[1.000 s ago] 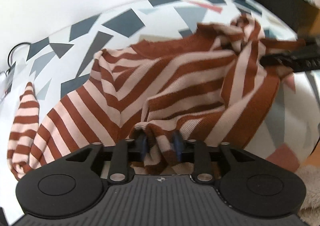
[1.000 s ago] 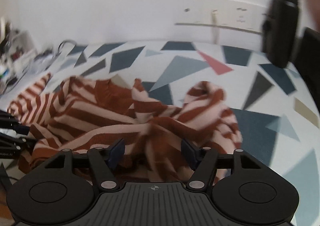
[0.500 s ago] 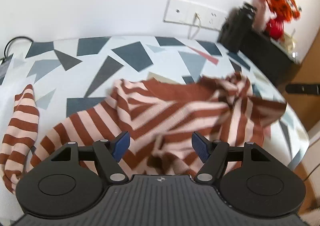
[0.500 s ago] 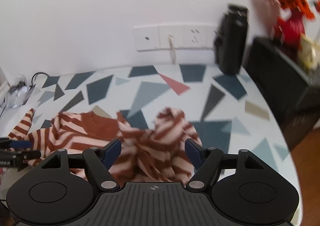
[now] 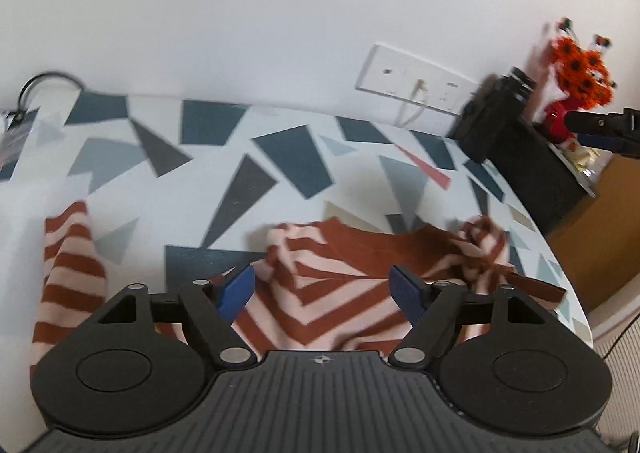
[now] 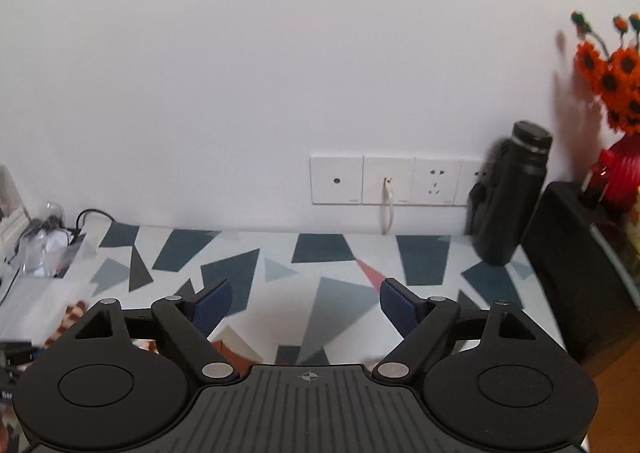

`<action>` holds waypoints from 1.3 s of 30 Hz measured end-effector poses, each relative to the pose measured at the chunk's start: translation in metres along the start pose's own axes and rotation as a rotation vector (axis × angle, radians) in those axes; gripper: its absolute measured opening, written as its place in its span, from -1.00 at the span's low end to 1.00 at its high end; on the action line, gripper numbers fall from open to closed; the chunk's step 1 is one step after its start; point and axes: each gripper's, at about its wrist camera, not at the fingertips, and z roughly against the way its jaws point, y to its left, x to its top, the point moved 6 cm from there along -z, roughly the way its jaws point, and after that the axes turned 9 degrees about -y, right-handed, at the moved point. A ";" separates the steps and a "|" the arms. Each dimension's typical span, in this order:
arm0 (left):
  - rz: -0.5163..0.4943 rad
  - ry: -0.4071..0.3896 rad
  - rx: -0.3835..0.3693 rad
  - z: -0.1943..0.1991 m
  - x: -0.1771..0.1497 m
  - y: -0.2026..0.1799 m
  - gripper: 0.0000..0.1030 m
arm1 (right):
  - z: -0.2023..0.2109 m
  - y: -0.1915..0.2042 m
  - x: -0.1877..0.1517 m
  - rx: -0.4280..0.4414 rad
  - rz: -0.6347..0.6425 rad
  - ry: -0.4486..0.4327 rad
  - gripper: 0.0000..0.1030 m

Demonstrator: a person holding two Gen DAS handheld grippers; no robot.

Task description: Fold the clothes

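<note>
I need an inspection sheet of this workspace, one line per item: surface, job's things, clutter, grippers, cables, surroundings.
Surface: table with white cloth printed with grey, blue and red triangles.
Job's things: rust and pink striped knit garment, crumpled, unfolded, one sleeve lying apart at the left.
Clutter: tall black bottle by the wall; clear plastic wrapping at the far left.
Grippers: left gripper jaws opening, above the garment, gripping nothing; right gripper jaws opening, nothing between them.
Cables: white cord hanging from the wall socket panel; black cable at the left.
Surroundings: white wall; orange artificial flowers in a red vase on a black cabinet.
</note>
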 end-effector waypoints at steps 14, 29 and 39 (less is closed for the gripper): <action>-0.094 0.080 0.131 -0.047 -0.008 0.016 0.71 | -0.103 0.003 -0.080 0.130 0.039 0.246 0.46; -0.149 0.087 0.127 -0.069 -0.016 0.013 0.71 | -0.088 -0.064 -0.109 0.071 -0.004 0.253 0.48; -0.224 0.096 0.116 -0.076 -0.012 0.024 0.71 | -0.084 -0.049 -0.091 0.307 0.165 0.272 0.27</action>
